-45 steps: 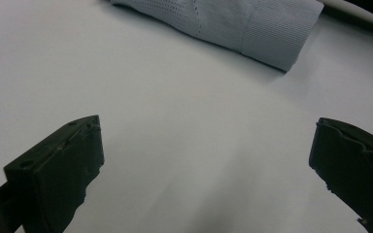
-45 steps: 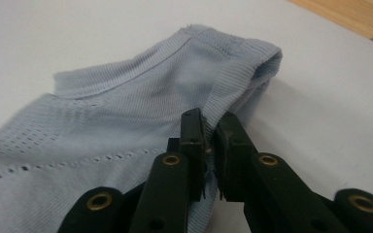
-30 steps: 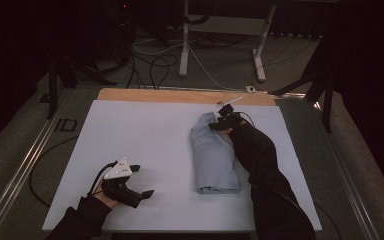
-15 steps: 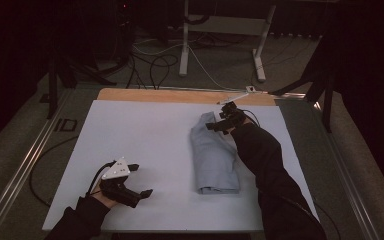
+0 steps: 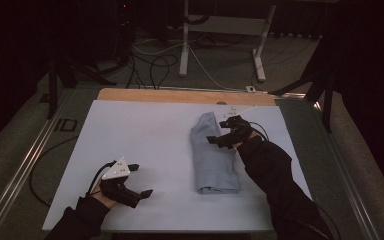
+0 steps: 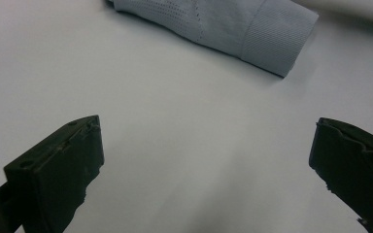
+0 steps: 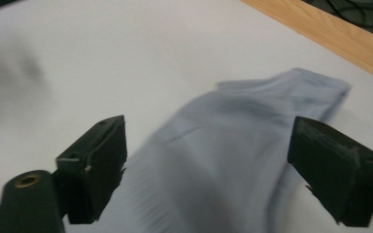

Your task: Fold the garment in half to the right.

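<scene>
A folded pale blue cloth (image 5: 211, 152) lies lengthwise right of the middle on the white table (image 5: 145, 135). My right gripper (image 5: 220, 131) hovers over the cloth's far half, open, with nothing between its jaws; its own view looks down on the cloth (image 7: 233, 160) past the right gripper (image 7: 206, 165). At the near left, my left gripper (image 5: 141, 180) rests low over bare table, open and empty, well apart from the cloth. The left gripper view has the cloth's ribbed end (image 6: 252, 34) lying far ahead of the left gripper (image 6: 206, 160).
A wooden strip (image 5: 185, 96) runs along the table's far edge. Beyond it stand a white desk frame (image 5: 220, 35) and cables (image 5: 150, 60) on the floor. Metal rails (image 5: 25, 165) border the table's sides.
My right gripper has drawn back toward me along the cloth, from its far end to above its far half. The left gripper has stayed in place.
</scene>
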Available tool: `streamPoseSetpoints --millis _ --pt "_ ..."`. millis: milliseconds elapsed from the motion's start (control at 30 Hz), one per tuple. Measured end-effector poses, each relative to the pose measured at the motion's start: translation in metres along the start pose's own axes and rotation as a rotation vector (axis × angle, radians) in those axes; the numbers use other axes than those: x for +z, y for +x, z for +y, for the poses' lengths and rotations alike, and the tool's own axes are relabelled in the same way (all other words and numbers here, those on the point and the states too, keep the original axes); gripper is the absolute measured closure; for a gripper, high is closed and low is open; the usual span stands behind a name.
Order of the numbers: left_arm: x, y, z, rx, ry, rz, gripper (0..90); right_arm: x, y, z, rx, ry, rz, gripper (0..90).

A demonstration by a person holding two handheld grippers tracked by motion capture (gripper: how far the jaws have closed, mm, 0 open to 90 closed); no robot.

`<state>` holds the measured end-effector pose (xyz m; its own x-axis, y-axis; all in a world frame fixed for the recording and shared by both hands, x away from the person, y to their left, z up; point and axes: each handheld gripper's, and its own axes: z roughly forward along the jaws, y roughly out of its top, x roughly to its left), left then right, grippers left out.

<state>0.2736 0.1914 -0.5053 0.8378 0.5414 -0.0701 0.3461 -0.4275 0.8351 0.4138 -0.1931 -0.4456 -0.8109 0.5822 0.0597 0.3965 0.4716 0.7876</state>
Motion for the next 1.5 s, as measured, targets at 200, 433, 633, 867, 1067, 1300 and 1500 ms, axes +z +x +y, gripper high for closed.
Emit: streamPoseSetpoints --millis 200,433,633,867,1067,1300,1500 --pt "0.0 0.0 0.0 -0.004 -0.003 -0.002 0.6 -0.012 0.029 -0.01 -0.043 -0.027 0.059 29.3" --pt "0.001 0.0 -0.001 -0.002 0.002 -0.005 0.6 -0.017 0.059 -0.032 -0.131 -0.018 0.114 61.8" --pt "0.002 0.0 -0.001 -0.005 0.004 -0.008 0.6 -0.013 0.067 -0.05 -0.186 0.034 0.141 86.1" --pt "0.002 0.001 -0.002 -0.007 0.003 -0.008 0.6 0.004 0.071 -0.077 -0.208 0.109 0.186 90.0" --pt "0.002 0.0 -0.002 -0.003 0.004 -0.011 0.6 0.012 0.073 -0.092 -0.2 0.153 0.21 90.0" --pt "0.002 0.0 -0.002 -0.005 0.004 -0.007 0.6 0.009 0.077 -0.097 -0.208 0.161 0.241 90.0" --pt "0.002 -0.001 -0.001 0.001 0.005 -0.007 0.6 0.007 0.082 -0.1 -0.241 0.165 0.253 90.0"
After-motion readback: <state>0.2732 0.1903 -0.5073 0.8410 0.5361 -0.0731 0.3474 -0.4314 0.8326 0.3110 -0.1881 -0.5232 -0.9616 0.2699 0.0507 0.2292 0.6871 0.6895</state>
